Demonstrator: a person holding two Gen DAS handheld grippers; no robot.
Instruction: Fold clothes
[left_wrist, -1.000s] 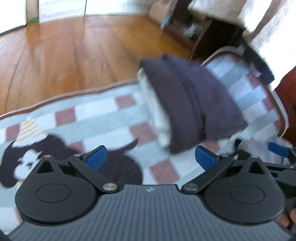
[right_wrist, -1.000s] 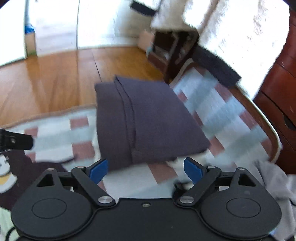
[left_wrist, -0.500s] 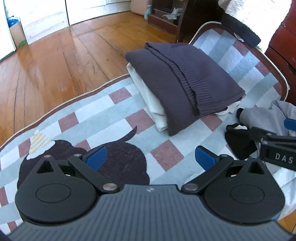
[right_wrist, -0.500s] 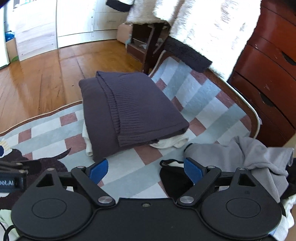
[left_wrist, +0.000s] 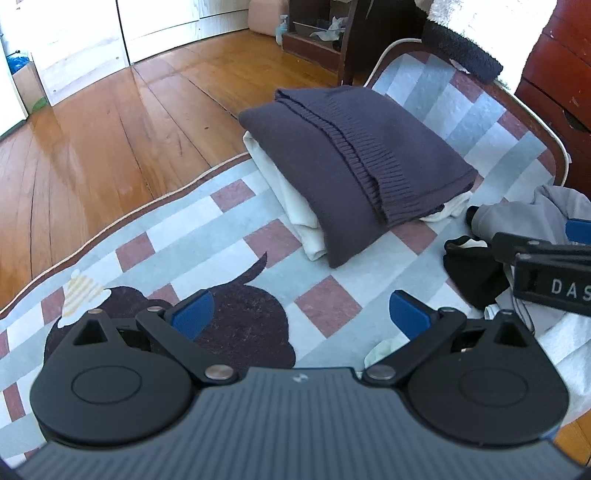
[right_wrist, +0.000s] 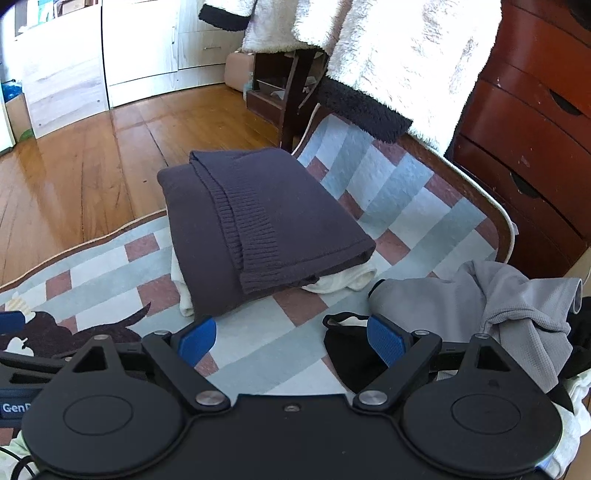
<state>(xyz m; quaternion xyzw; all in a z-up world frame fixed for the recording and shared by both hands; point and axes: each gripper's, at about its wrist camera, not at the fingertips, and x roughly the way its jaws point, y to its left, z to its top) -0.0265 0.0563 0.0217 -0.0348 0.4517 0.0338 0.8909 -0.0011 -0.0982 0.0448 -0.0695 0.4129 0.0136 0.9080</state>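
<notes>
Both cameras have been pulling back and steadying since a second ago: the folded pile, blurred and close then, is now lying sharp and farther ahead, and a heap of unfolded clothes has come into view on the right. The left gripper (left_wrist: 300, 314) is hovering above the rug (left_wrist: 207, 236) with its blue fingertips spread wide and nothing between them. The right gripper (right_wrist: 291, 338) is likewise standing wide apart and empty — its right fingertip is showing in front of a black garment (right_wrist: 351, 358), though whether it is touching the cloth cannot be told.

A folded dark purple sweater (left_wrist: 354, 162) is lying on top of a folded cream garment (left_wrist: 295, 199), the two making one neat stack on the checked rug near its edge, beside the wooden floor (left_wrist: 110, 122). The sweater's ribbed hem is running across the top of the stack. Just to the right of the stack, a crumpled grey garment (right_wrist: 498, 306) is lying in the heap with the black one — both unfolded. A red-brown dresser (right_wrist: 535, 129) is standing along the rug's right side, and a fluffy white throw with a dark border (right_wrist: 388, 55) is hanging down beyond the stack. Part of the right gripper's body is showing at the right edge of the left wrist view.
</notes>
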